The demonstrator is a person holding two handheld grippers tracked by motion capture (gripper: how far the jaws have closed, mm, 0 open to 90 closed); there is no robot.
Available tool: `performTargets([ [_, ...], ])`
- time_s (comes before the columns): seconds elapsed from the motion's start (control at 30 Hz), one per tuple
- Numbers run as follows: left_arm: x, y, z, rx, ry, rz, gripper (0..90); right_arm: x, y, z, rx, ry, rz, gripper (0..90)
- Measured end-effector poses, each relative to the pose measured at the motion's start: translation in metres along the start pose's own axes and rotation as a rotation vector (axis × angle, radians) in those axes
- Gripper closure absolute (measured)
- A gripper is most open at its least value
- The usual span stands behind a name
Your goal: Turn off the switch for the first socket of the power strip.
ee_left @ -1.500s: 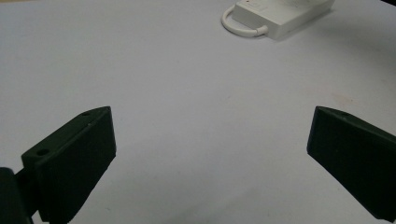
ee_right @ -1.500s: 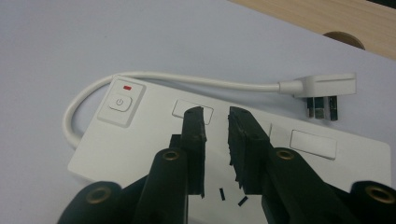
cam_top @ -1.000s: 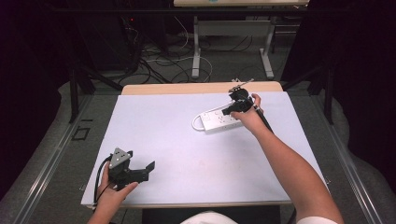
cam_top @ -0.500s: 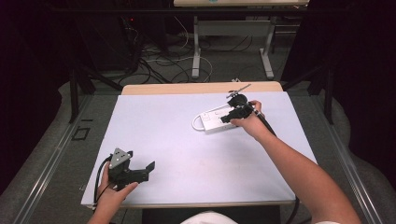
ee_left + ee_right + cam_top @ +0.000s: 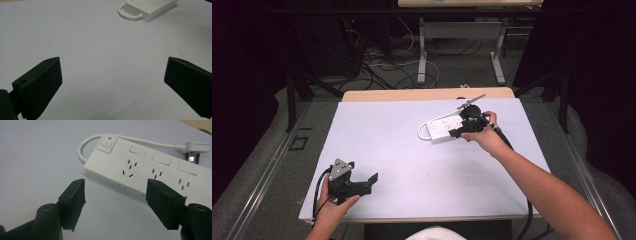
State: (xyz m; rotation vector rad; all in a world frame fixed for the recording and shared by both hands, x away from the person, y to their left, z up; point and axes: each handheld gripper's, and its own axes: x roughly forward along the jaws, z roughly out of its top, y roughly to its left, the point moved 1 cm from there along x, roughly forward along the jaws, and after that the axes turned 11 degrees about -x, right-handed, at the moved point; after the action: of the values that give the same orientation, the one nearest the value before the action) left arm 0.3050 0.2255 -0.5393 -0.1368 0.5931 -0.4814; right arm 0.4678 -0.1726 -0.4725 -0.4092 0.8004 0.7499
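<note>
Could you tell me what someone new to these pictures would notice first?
A white power strip lies at the far right of the white table, its cord looped round to a plug beside it. The right gripper hovers open at the strip's near edge, while the left gripper waits open at the near left corner.

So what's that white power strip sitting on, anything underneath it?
The power strip lies flat on the white table sheet, its cord looped behind it to the plug. Its underside is hidden, so anything beneath cannot be seen. The right gripper hovers near its edge, jaws open.
</note>
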Motion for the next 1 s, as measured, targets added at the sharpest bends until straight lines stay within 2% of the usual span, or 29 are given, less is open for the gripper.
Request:
performTargets([
  [0.2, 0.0, 0.0, 0.0, 0.0, 0.0, 0.003, 1.3, -0.011, 0.004, -0.009, 0.0, -0.022, 0.025, 28.4],
  [0.33, 0.0, 0.0, 0.0, 0.01, 0.0, 0.006, 1.3, -0.018, 0.007, -0.015, 0.005, -0.017, 0.038, 26.7],
  [0.5, 0.0, 0.0, 0.0, 0.011, 0.001, 0.008, 1.3, -0.027, 0.011, -0.022, -0.006, -0.033, 0.026, 23.8],
  [0.57, 0.0, 0.0, 0.0, -0.002, 0.0, 0.005, 1.3, -0.028, 0.014, -0.026, -0.019, -0.051, 0.018, 22.8],
  [0.63, 0.0, 0.0, 0.0, 0.0, -0.001, 0.006, 1.3, -0.032, 0.017, -0.03, -0.022, -0.043, 0.018, 20.4],
  [0.7, 0.0, 0.0, 0.0, 0.0, 0.0, 0.006, 1.3, -0.034, 0.02, -0.035, -0.036, -0.05, 0.0, 17.3],
  [0.77, 0.0, 0.0, 0.0, 0.0, -0.001, 0.007, 1.3, -0.036, 0.022, -0.038, -0.056, -0.059, 0.003, 16.7],
  [1.0, 0.0, 0.0, 0.0, 0.001, -0.001, 0.008, 1.3, -0.046, 0.027, -0.055, -0.043, -0.086, 0.015, 15.8],
])
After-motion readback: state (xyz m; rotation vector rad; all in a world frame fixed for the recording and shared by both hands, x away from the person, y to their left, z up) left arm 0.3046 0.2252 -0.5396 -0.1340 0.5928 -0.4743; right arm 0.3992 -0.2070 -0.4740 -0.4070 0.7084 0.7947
